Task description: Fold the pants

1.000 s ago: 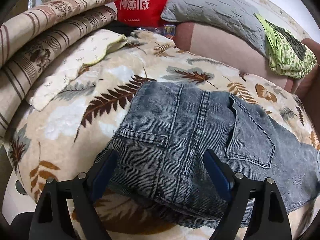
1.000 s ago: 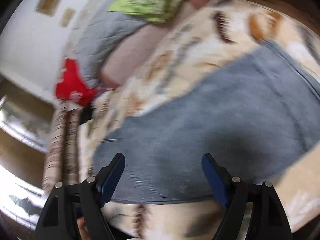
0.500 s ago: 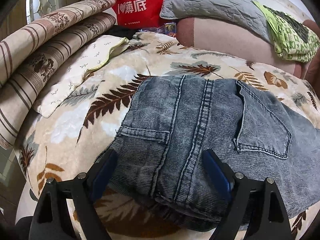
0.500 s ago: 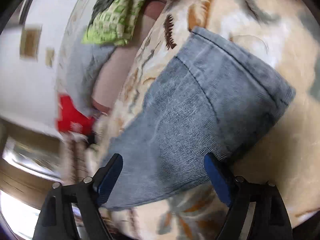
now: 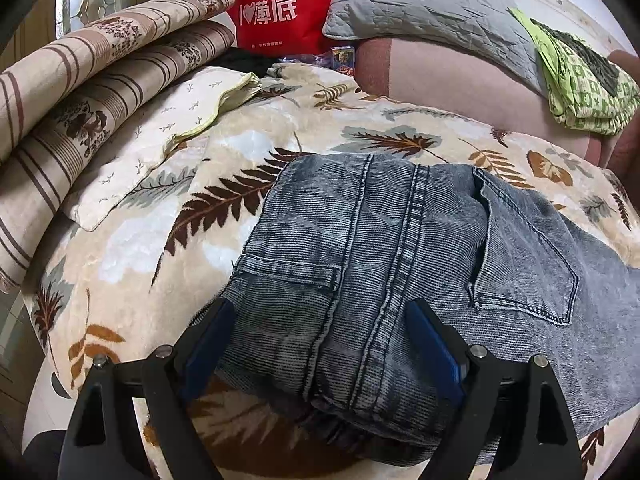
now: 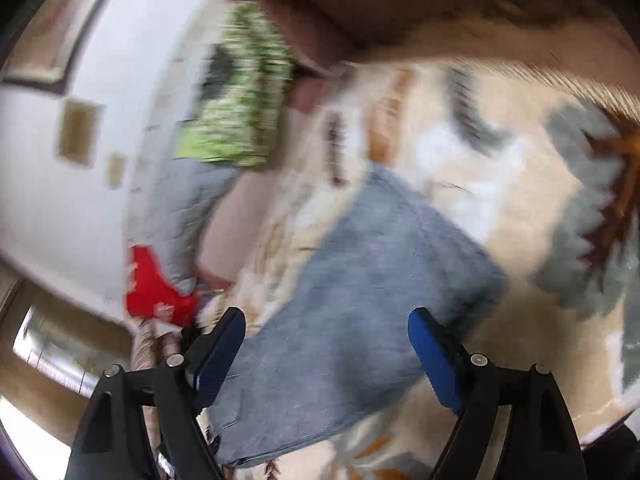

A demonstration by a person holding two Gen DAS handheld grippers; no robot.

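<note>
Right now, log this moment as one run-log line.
task: fold pants | jeans: flat on leaf blanket | left gripper: open over waistband | right gripper: open, view blurred

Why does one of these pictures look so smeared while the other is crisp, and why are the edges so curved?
Left wrist view: sharp, stitching on the jeans and print on the red bag readable. Right wrist view: motion blur smears the jeans and blanket; only the right gripper stays crisp. Both: fisheye lenses bend edges, dark corners.
</note>
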